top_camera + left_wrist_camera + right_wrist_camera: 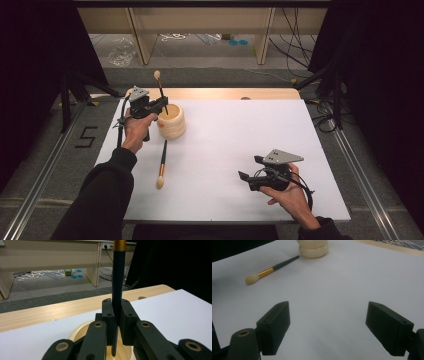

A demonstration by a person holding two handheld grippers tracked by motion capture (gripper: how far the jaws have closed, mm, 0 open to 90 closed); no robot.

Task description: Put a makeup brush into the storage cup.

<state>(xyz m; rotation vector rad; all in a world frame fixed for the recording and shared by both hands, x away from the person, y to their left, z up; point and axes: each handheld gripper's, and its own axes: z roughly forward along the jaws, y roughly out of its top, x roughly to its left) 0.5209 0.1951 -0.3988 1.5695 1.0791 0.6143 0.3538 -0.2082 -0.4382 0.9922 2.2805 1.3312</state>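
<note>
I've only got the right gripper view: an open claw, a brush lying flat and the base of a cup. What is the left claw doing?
Observer: The left claw is shut on a second brush and holds it upright.
Operator: Which end is down?
Observer: The dark handle end. It dips into the mouth of the wooden cup, and the pale head stands above the claw.
Operator: Where does that cup sit on the table?
Observer: Near the far left corner of the white board, close to the left hand.
</note>
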